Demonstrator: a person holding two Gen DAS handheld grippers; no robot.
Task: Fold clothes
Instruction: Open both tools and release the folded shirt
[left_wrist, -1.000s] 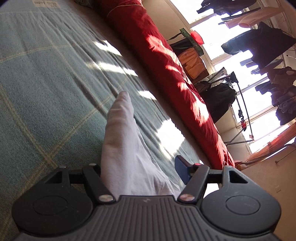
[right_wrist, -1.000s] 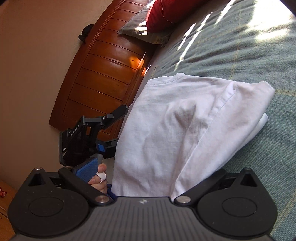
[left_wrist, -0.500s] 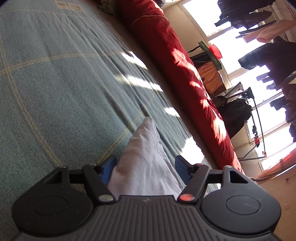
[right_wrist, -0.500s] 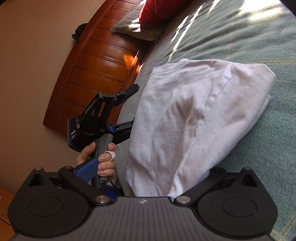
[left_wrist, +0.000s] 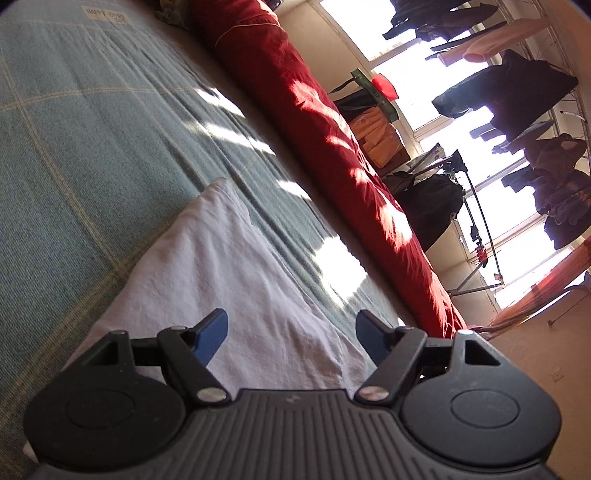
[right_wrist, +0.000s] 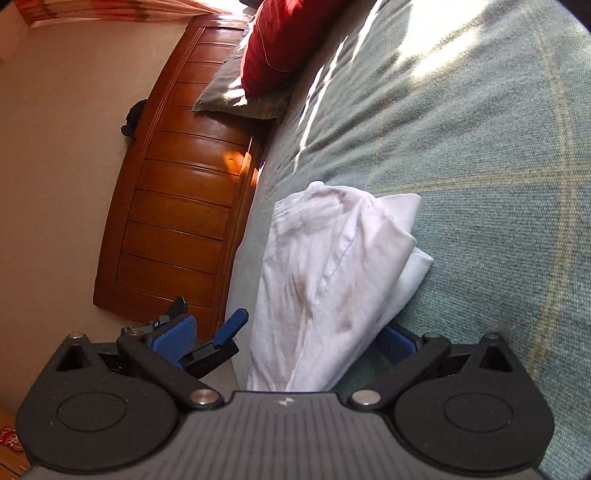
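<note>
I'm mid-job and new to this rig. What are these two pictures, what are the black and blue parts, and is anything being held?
No robot arm here: a person holds a two-finger gripper in each hand, with a fisheye camera on each looking along its fingers. The black body at the bottom of each picture is the gripper itself; the blue pieces are its finger pads.

The left wrist view shows the left gripper open over a folded white garment lying on a green bedspread, beside a red duvet.

The right wrist view shows the right gripper, also open, with the garment between its fingers. The left gripper appears there too, off the bed edge. Nothing is gripped.
</note>
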